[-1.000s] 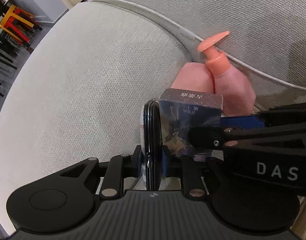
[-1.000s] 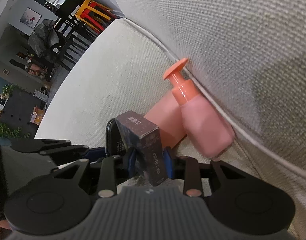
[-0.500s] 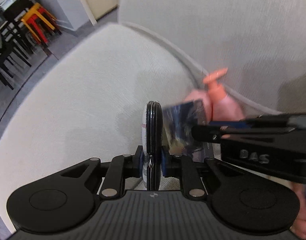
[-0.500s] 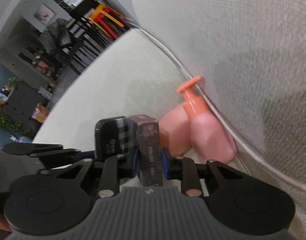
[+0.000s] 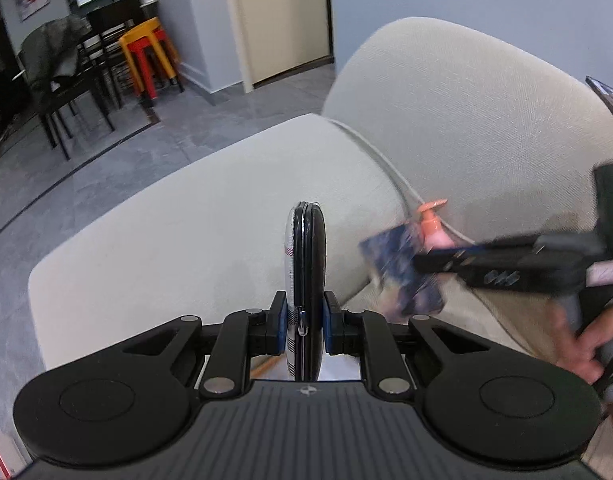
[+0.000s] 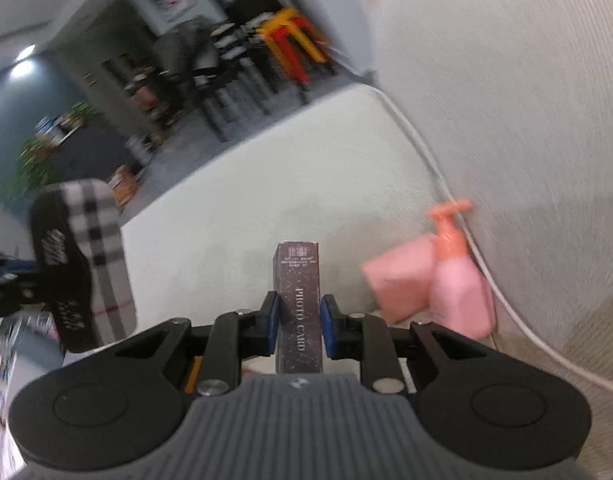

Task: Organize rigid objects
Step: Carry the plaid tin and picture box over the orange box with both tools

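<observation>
My left gripper (image 5: 304, 316) is shut on a flat zipped case (image 5: 305, 280) with a plaid side, held edge-on above the sofa seat. The case also shows in the right wrist view (image 6: 82, 264), at the left. My right gripper (image 6: 298, 316) is shut on a dark "PHOTO CARD" box (image 6: 298, 300), held upright above the seat. The box (image 5: 402, 272) and the right gripper (image 5: 422, 260) show blurred at the right of the left wrist view. A pink pump bottle (image 6: 458, 276) and a pink box (image 6: 398, 280) lie against the sofa backrest.
The light grey sofa seat (image 5: 186, 232) and backrest (image 5: 466, 112) fill the near space. Beyond the sofa's end lie a grey tiled floor, dark chairs (image 5: 58, 92) and a yellow and red stool (image 5: 146, 56). A person's hand (image 5: 586, 352) holds the right gripper.
Both grippers have lifted and pulled back from the pink bottle, each keeping its object. The two grippers have moved apart sideways. The pink bottle and pink box stay put.
</observation>
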Demonstrator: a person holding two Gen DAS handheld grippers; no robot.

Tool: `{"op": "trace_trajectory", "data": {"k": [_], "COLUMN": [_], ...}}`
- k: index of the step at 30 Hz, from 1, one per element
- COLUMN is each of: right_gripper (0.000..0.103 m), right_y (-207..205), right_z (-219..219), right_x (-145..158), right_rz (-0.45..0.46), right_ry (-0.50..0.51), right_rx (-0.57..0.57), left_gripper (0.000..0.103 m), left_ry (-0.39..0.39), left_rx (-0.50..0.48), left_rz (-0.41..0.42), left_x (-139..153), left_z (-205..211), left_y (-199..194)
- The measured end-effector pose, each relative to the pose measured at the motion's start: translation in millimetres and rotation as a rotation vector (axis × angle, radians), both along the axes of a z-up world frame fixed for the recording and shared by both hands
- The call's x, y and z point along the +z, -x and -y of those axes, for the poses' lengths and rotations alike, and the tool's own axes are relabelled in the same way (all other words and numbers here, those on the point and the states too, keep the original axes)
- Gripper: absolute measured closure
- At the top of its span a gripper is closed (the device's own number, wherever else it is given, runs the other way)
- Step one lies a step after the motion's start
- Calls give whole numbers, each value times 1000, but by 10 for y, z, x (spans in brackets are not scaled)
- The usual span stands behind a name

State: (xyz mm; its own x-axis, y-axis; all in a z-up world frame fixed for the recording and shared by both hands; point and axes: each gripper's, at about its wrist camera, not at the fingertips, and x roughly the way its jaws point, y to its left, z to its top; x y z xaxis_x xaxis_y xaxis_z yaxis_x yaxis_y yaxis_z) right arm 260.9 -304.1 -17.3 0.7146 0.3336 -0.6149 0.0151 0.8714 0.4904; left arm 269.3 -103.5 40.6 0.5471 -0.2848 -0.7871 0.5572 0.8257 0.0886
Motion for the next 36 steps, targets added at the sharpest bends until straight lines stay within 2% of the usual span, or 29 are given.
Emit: {"op": "trace_trajectory", "data": {"k": [6, 10, 12, 14, 15, 18, 21, 24, 29, 32, 36], "right_gripper": [82, 83, 83, 85, 102, 103, 103, 101, 97, 94, 94], "right_y": [257, 343, 384, 428, 452, 505, 531, 542, 630, 712, 763], "right_z": [-313, -658, -769, -792, -776, -686, -590, -564, -667, -841, -1098], "right_x": [613, 772, 781, 776, 779, 871, 917, 771, 433, 335, 326], "right_rz": [82, 61, 54, 45, 41, 47, 30, -38, -137, -124, -85], "right_ry": [52, 108, 123, 132, 127, 117, 153, 159, 139, 157, 168], "right_rx": [190, 287, 291, 260, 238, 156, 112, 118, 180, 263, 412], "left_gripper": [84, 84, 84, 84, 84, 84, 84, 84, 84, 84, 84], "left_ry": [97, 123, 97, 30, -14, -115, -119, -69, -13, 5, 44], "left_rx": [94, 107, 75, 5, -40, -147, -177, -160, -74, -27, 108], "left_rz": [-36, -45, -40, -6, 15, 50, 19, -33, -120, -144, -170], "left_x": [77, 7, -36, -122, -175, -298, -391, -498, -685, -753, -800], "left_z": [-476, -636, -653, -576, -499, -303, -192, -235, -467, -625, -849], "left_y": [257, 440, 503, 558, 581, 556, 478, 499, 699, 804, 832]}}
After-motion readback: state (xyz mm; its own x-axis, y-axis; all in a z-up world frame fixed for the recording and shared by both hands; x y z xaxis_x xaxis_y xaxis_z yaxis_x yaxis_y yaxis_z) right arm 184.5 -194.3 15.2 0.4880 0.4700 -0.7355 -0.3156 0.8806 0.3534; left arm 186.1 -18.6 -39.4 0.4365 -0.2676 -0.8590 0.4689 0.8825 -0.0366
